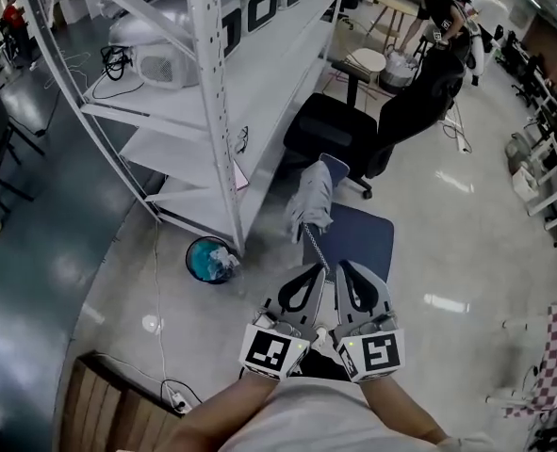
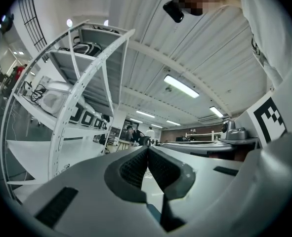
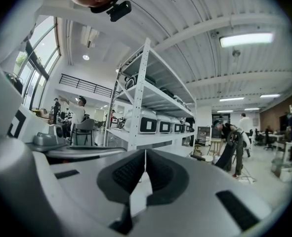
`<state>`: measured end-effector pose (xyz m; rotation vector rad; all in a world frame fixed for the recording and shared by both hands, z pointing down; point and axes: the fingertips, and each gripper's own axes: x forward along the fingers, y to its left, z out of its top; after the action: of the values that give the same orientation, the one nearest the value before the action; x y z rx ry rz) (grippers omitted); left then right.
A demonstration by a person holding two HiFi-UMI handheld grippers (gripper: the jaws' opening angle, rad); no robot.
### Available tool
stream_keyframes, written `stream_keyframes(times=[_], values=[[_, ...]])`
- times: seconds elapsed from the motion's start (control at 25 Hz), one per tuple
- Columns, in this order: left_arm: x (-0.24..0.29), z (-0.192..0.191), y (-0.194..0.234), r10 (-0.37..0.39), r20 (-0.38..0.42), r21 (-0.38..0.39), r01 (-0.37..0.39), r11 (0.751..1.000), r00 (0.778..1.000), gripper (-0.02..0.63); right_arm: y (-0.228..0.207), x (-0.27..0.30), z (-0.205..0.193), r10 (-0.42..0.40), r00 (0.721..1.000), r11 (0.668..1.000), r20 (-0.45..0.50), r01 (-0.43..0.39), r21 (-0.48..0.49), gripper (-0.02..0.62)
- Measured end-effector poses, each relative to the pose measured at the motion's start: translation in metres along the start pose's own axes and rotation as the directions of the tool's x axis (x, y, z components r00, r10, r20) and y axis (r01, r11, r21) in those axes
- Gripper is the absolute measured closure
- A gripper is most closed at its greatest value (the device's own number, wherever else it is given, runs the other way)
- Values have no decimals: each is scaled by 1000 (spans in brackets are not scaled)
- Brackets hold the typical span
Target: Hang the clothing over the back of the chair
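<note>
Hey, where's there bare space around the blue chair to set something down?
The blue chair's seat is bare, and so is the shiny floor to its right, up to the checkered cloth. Leftward it is tight: the teal bin and the white shelf rack stand close, and the black office chair stands behind.

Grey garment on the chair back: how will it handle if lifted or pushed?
Probably floppy: the grey garment sags in folds over the back of the blue chair, so it would droop from any single grip point. Likely light for its size: looks like thin cloth. A sideways push may slide it off, since it only hangs there.
</note>
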<state>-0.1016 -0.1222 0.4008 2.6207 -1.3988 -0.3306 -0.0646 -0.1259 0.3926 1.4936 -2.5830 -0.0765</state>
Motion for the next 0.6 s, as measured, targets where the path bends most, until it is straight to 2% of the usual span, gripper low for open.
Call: stream_keyframes(times=[0.16,0.6], values=[[-3,3,-8,-10,19,5,10,1000,1000,597,2,-7,-1,1,1000,1000,-8,-1,-4,577],[4,-5,-33,11,-36,96,-7,995,999,597,-23,-26,-9,28,999,998,28,-29,52,577]])
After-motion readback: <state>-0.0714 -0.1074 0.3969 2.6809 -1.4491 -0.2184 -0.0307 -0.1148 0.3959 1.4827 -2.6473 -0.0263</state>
